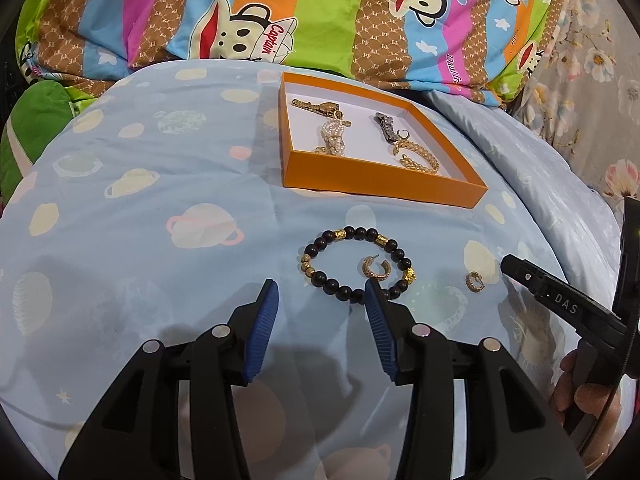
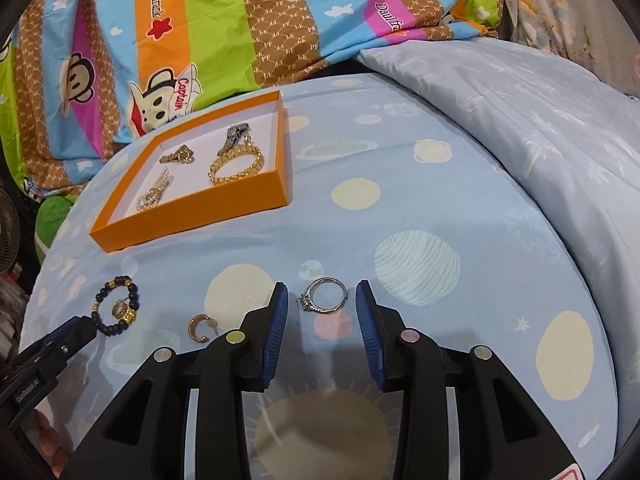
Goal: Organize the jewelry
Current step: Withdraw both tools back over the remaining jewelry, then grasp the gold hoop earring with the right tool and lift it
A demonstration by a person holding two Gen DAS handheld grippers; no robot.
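Observation:
An orange box with a white inside holds several jewelry pieces, among them a gold chain bracelet. A black bead bracelet lies on the blue bedding with a gold hoop earring inside it. A second gold hoop earring lies to its right. A silver ring lies just ahead of my right gripper, between its open fingertips. My left gripper is open and empty, its right fingertip at the bead bracelet's near edge.
The blue planet-print bedding bulges under everything. A striped cartoon-monkey blanket lies behind the box. The right gripper's body shows at the left view's right edge; the left one at the right view's left edge.

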